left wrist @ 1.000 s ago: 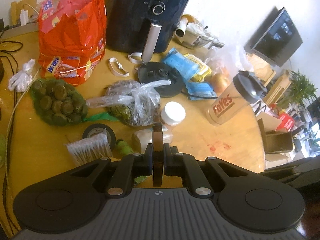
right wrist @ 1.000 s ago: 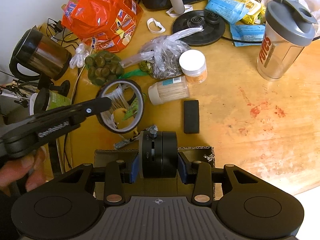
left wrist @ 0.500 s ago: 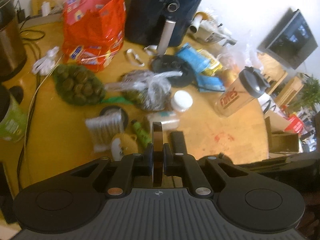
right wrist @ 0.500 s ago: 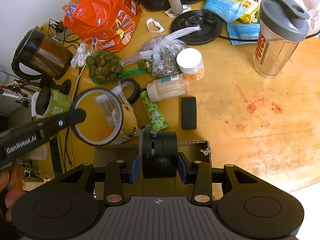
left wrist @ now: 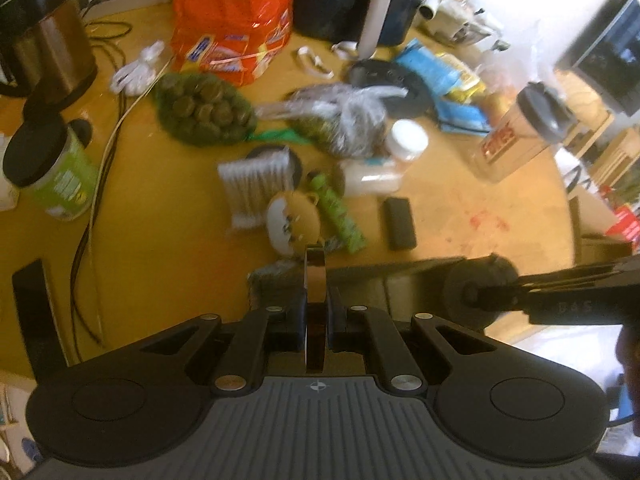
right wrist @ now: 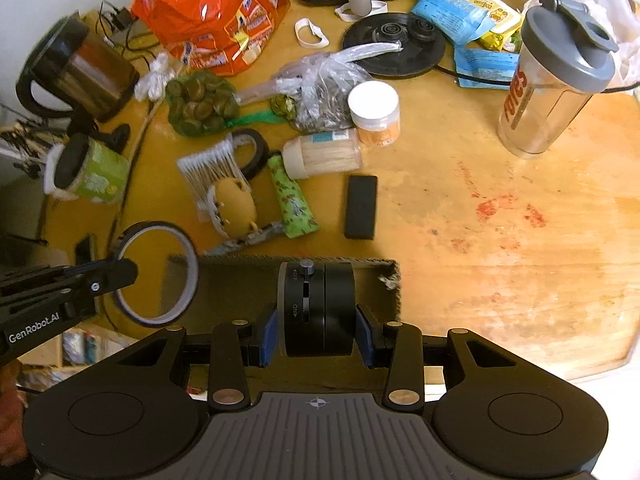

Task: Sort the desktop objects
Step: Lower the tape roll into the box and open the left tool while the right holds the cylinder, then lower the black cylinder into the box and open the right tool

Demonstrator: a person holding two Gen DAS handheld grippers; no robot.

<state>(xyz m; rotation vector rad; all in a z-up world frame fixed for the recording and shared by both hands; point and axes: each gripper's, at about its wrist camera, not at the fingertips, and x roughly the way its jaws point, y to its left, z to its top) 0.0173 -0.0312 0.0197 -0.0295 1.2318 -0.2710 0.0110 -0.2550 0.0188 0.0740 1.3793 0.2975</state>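
While clamped edge-on in the left gripper (right wrist: pixel 120 280), tape ring (right wrist: pixel 158 274) hanging at lower left over cardboard box (right wrist: pixel 280 264) corner; black switch puck (right wrist: pixel 316 308) pinched in right gripper (right wrist: pixel 316 334), bottom centre. Lower level inside walls before loosening.

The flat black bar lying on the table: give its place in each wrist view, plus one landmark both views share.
Left wrist view: the flat black bar lies right of centre on the table, just right of the green printed tube.
Right wrist view: the bar lies near centre, beyond the cardboard box, again right of the tube.
Shared landmark: the grey-lidded shaker bottle.
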